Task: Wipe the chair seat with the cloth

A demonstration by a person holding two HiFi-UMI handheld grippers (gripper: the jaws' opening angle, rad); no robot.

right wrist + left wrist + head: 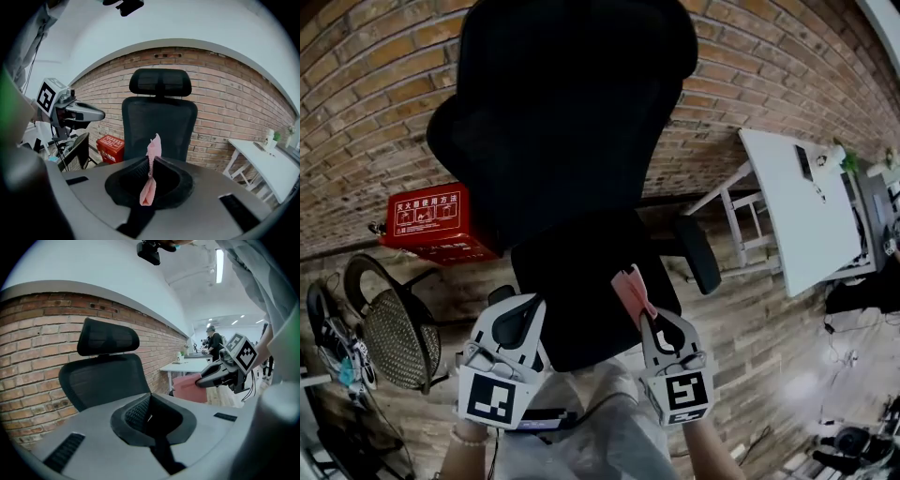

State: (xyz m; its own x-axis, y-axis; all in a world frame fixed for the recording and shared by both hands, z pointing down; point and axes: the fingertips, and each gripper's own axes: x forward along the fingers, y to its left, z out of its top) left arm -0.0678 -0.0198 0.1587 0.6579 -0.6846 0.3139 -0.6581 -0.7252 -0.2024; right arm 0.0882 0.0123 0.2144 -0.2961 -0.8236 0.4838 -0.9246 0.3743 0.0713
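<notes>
Right gripper (151, 161) fingers pinching cloth (153, 146), left gripper (149, 417) fingers closed empty, both over chair seat (577, 302) front edge

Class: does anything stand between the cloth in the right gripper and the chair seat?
Nothing visible does. The right gripper is shut on the pink cloth, held over the black chair seat, whose surface looks bare. The left gripper, shut and empty, is off to one side.

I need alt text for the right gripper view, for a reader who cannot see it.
The right hand-held gripper is shut on a pink cloth, held up before a black chair by a brick wall. The left hand-held gripper shows at left, with a red box below it; a white table stands at right.
</notes>
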